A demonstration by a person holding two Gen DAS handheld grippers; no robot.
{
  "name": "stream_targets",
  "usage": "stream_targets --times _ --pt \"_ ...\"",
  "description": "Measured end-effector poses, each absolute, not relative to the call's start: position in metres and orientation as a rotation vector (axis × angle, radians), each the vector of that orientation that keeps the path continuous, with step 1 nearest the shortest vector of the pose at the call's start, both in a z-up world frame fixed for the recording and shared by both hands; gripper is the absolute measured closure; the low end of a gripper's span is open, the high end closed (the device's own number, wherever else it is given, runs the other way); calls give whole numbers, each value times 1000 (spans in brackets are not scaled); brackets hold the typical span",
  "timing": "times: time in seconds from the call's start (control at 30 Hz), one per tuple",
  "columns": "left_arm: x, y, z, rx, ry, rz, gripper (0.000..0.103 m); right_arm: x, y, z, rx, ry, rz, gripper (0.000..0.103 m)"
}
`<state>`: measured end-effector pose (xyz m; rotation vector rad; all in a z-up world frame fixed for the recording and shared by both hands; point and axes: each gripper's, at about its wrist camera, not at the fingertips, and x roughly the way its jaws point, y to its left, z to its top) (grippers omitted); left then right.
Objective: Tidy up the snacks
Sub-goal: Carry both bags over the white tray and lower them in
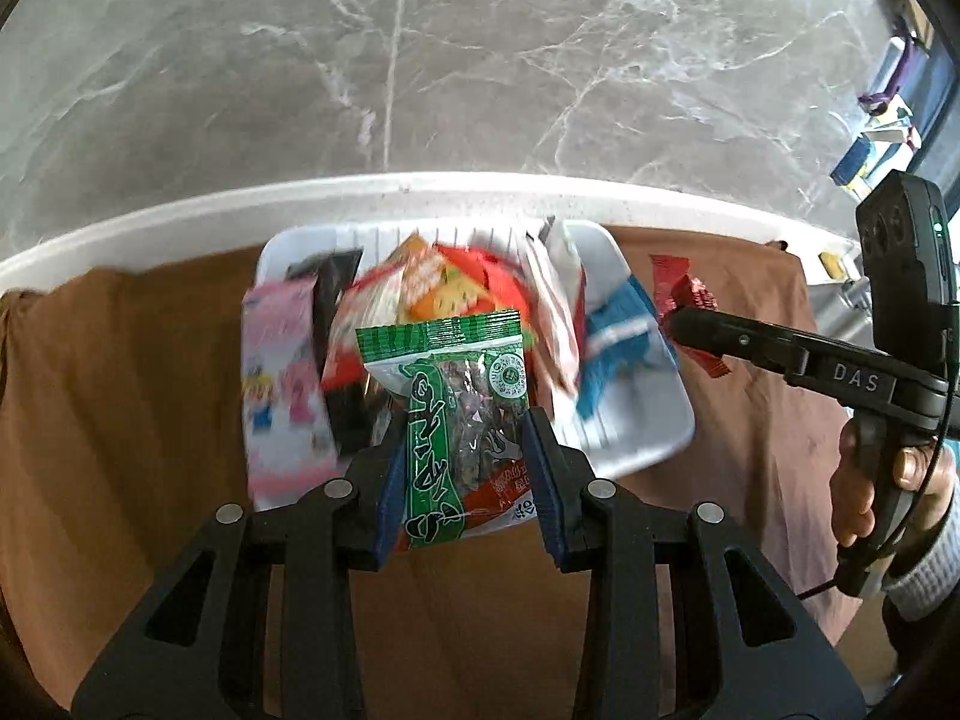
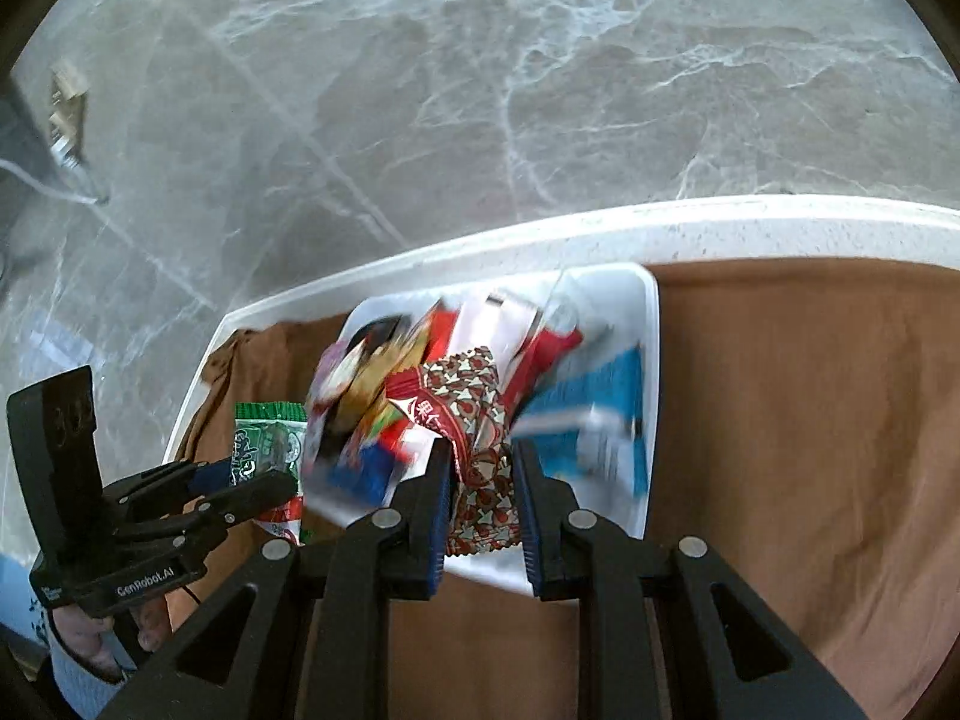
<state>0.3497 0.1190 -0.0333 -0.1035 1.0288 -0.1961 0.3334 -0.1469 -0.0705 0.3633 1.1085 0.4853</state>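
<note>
Nearest us, our left hand-held gripper [image 1: 465, 468] clamps a green snack packet [image 1: 462, 414], and our right hand-held gripper [image 2: 480, 504] clamps a red-and-white patterned packet [image 2: 474, 456]. Both packets hang above a white tray [image 1: 636, 426] at twelve o'clock, heaped with blurred snack packets, a pink one [image 1: 285, 384] at nine o'clock and a blue one [image 1: 618, 354] at two. The tray rests on a brown cloth [image 1: 138, 396] over the white worktop [image 1: 180, 228]. Beyond lies grey marble floor [image 1: 480, 60].

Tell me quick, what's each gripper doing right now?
Left gripper: closed on the green snack packet.
Right gripper: closed on the red patterned snack packet.
</note>
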Motion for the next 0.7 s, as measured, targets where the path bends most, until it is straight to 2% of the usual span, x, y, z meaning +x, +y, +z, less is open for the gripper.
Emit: stream_targets --times 0.27,0.3,0.33,0.37,0.5,0.7 --pt "399 109 -53 -59 1016 -174 67 368 -133 -92 310 1123 453 77" --pt "404 108 -54 -47 1011 -170 66 368 -133 -93 306 1122 449 75" --pt "407 108 -56 -41 1006 -162 59 369 -132 -95 306 1122 449 67" --pt "409 108 -57 -37 997 -158 56 369 -133 -95 313 1116 456 63" --pt "412 108 -53 -42 959 -151 48 365 -137 -90 316 1086 458 63" --pt "392 110 -37 -57 912 -134 48 353 -150 -71 357 1034 447 57"
